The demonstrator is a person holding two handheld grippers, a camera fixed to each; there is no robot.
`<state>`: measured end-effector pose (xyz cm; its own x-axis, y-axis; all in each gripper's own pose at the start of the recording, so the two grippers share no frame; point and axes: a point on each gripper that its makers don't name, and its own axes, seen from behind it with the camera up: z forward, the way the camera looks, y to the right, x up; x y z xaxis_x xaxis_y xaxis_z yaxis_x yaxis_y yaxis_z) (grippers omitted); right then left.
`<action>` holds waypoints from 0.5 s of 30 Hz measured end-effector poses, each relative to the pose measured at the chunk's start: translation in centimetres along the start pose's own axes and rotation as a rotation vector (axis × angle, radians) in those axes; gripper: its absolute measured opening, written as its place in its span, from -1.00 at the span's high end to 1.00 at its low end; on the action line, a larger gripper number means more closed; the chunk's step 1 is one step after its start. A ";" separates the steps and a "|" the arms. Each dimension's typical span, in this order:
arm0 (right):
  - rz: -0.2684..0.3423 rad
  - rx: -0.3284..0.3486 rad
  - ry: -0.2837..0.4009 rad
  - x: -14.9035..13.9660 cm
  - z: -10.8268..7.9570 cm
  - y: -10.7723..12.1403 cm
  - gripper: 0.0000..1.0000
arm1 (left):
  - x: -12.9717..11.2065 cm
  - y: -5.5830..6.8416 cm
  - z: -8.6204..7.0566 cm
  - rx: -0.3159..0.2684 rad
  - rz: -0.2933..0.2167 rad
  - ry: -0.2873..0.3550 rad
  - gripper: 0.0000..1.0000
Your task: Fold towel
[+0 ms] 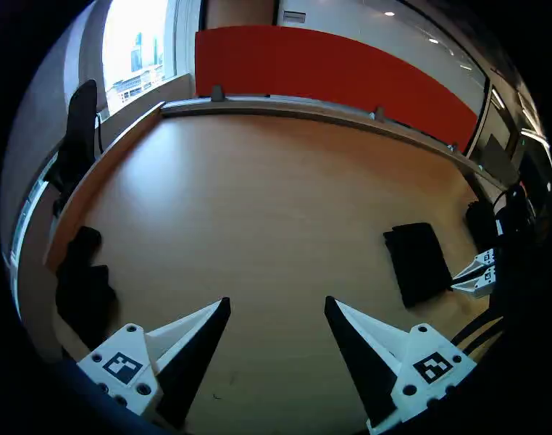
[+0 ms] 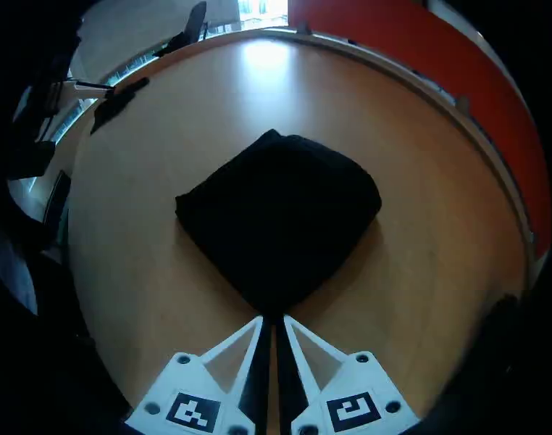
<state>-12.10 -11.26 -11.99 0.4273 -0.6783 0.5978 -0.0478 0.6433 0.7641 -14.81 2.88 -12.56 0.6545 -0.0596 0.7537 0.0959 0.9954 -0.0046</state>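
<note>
My right claw (image 2: 274, 319) is pinching the towel (image 2: 283, 217) corner at 12 o'clock, nearly closed, readying the fold; left claw (image 1: 277, 300) is hovering wide open, empty, standing by

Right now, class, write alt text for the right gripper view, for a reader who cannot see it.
A folded black towel lies on a wooden table, one corner toward the camera. The right claw, almost shut, has its tips at that corner; a red partition stands behind.

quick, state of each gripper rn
left gripper: jaws open, holding nothing
right gripper: jaws closed at the near corner of the towel; whether they pinch it cannot be told
</note>
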 end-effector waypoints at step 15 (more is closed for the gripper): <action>-0.021 -0.046 0.074 5.2 -3.9 0.9 0.92 | 0.1 0.2 0.3 -0.017 0.006 0.018 -0.94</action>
<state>-6.34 -12.85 -9.16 0.4933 -0.6646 0.5612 0.0020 0.6461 0.7633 -14.92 3.12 -12.27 0.6685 -0.0551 0.7416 0.1047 0.9943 -0.0206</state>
